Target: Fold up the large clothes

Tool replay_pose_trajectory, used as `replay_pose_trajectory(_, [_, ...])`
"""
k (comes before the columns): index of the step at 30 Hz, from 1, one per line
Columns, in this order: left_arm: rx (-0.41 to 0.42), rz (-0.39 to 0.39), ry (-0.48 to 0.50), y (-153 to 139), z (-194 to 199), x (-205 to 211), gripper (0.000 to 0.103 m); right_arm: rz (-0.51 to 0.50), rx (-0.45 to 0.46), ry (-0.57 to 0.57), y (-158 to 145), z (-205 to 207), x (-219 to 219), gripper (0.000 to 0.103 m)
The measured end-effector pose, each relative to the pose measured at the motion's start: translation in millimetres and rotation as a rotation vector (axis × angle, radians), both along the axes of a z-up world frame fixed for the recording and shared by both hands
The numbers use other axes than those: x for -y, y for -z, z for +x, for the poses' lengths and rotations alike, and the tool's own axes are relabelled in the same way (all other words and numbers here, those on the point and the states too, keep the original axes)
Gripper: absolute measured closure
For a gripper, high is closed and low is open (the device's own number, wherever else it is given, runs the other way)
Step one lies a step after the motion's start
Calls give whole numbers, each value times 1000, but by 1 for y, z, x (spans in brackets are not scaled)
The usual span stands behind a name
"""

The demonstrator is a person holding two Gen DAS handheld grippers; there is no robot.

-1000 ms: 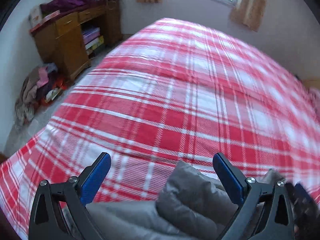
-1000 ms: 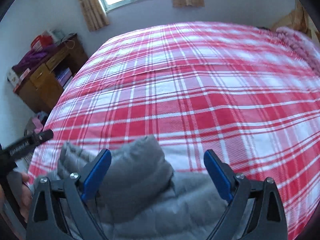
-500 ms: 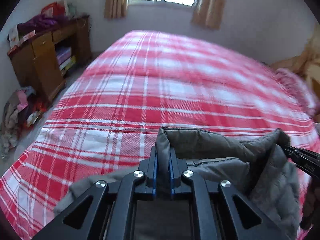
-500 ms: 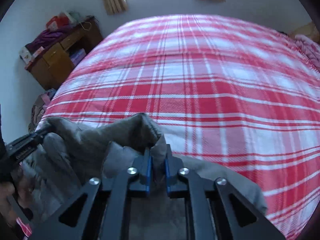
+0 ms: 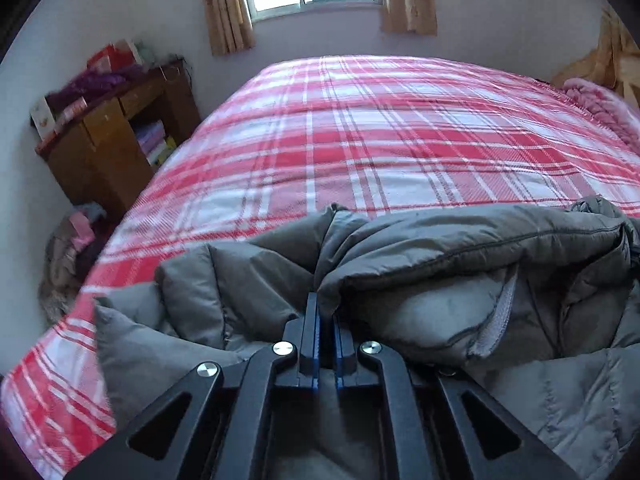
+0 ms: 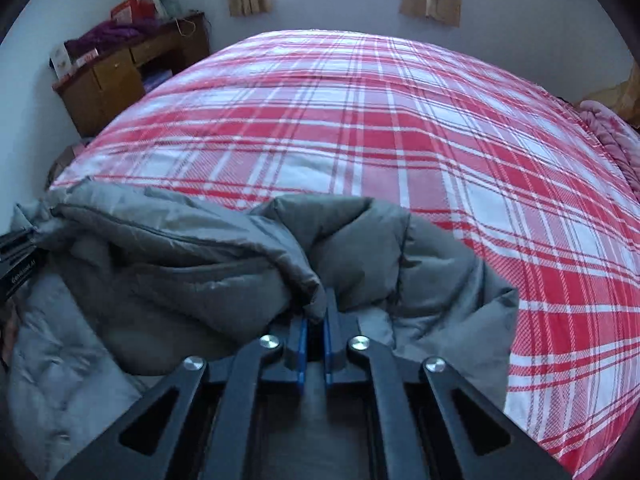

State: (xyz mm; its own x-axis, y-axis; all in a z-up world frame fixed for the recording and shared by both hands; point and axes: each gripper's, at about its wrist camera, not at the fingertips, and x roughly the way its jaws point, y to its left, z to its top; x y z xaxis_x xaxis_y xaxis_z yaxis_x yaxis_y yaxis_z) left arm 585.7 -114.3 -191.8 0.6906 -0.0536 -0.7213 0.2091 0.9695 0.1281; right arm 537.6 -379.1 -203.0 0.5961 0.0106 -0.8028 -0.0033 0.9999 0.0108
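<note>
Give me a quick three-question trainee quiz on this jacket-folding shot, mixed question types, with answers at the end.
1. True or false: the left gripper is shut on the grey puffer jacket.
2. The jacket lies on: A) a wooden floor B) the red plaid bedspread C) a chair.
3. Fill in: the right gripper pinches a fold of the ___.

Key: 1 true. 2 B. 3 jacket.

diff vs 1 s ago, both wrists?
Both grippers went from wide open to shut: left gripper and right gripper each clamped a fold of the grey puffer jacket, now bunched and lifted between them. Plaid bedspread and wooden desk unchanged.
</note>
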Motion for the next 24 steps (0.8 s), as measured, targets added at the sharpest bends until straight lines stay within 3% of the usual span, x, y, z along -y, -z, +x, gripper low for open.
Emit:
replay_pose_trajectory(3, [7,-11,-8,-18,-7,-8,96,-30,-7,-15,-4,-3,-3,96])
replay_pose_trajectory(4, [14,-19,-11,-24,-12,-11,89,-37,1,-13,-9,-4,0,94])
replay_pose_trajectory(5, [27,-22,-18,-32,-16,-16,70,-41,6,-14,-12,-7,1,86])
replay_pose_trajectory(6, [47,-26,-30,-41,-21,-22,54,-40,3,-22,-15,-10,5,70])
replay_pose_trajectory(7, [68,-31,-41,-48,-26,-27,22,-47,-2,-24,-17,-14,8,63])
replay_pose_trajectory(8, [117,-47,-56,-59,-33,-34,10,-54,1,-27,-20,-19,9,54])
replay_pose_trajectory(10, [186,-88,-63,-75,-38,-44,10,-61,11,-46,-28,-30,15,53])
replay_pose_trajectory(15, [181,-61,-206,-90,-1,-40,10,-63,79,4,-61,-46,31,53])
replay_pose_trajectory(20, [99,-42,-272,-67,31,-16,10,62,166,52,-92,-17,10,48])
replay_pose_trajectory(21, [83,-23,-265,-59,32,-11,10,77,167,51,-91,-9,2,43])
replay_pose_trajectory(24, [70,31,-242,-34,24,-5,10,113,126,51,-74,13,-21,43])
